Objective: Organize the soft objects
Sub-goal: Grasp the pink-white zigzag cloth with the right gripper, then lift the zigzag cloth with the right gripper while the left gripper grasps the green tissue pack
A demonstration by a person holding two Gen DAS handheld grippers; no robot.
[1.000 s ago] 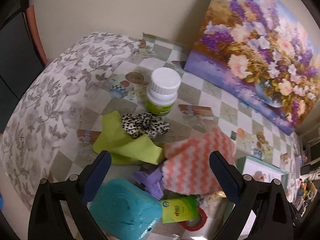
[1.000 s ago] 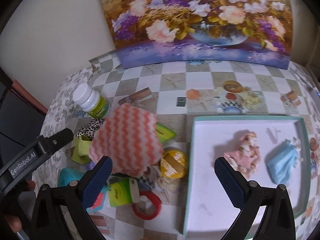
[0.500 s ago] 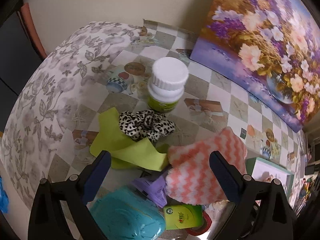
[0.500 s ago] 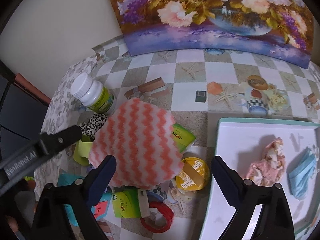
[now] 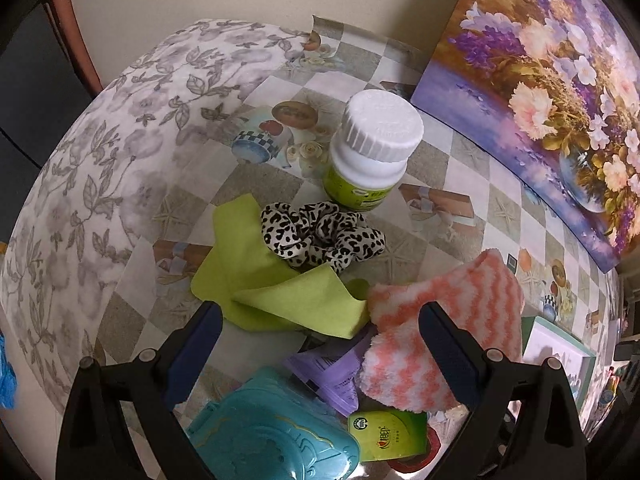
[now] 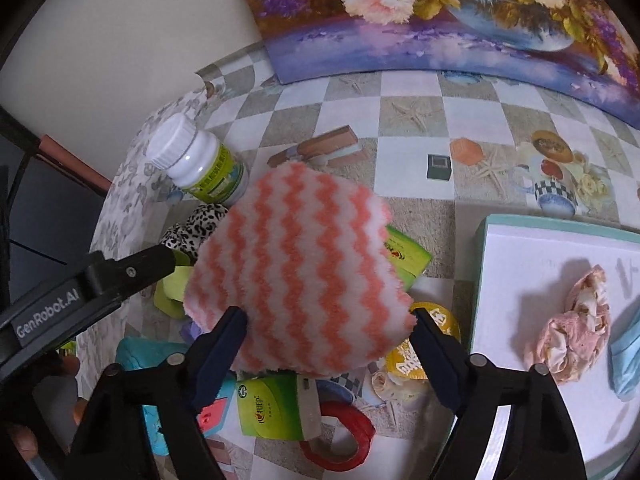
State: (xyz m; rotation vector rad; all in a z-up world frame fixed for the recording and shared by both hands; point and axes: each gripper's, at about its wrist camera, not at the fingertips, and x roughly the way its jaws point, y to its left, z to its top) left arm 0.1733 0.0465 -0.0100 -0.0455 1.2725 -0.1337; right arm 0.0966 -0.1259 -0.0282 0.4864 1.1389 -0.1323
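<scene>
Right hand-held gripper (image 6: 324, 320) closing in on the striped cloth (image 6: 298, 272), two soft things already in the tray.

The right hand-held gripper's jaws were narrowing around the pink-and-white cloth, which sat between them atop the clutter, the pads at its edges but, as far as I could judge, not yet pinching. The left hand-held gripper (image 5: 316, 340) hung spread wide and empty over the green cloth (image 5: 280, 292), with the spotted scrunchie (image 5: 320, 236) just beyond it by the white-capped bottle (image 5: 372, 156). Out on the desk (image 6: 404, 168), the tray (image 6: 516, 276) held a pink scrunchie (image 6: 572, 332) and a blue mask (image 6: 626, 356). Three soft pieces looked left to move; the job seemed under halfway.
</scene>
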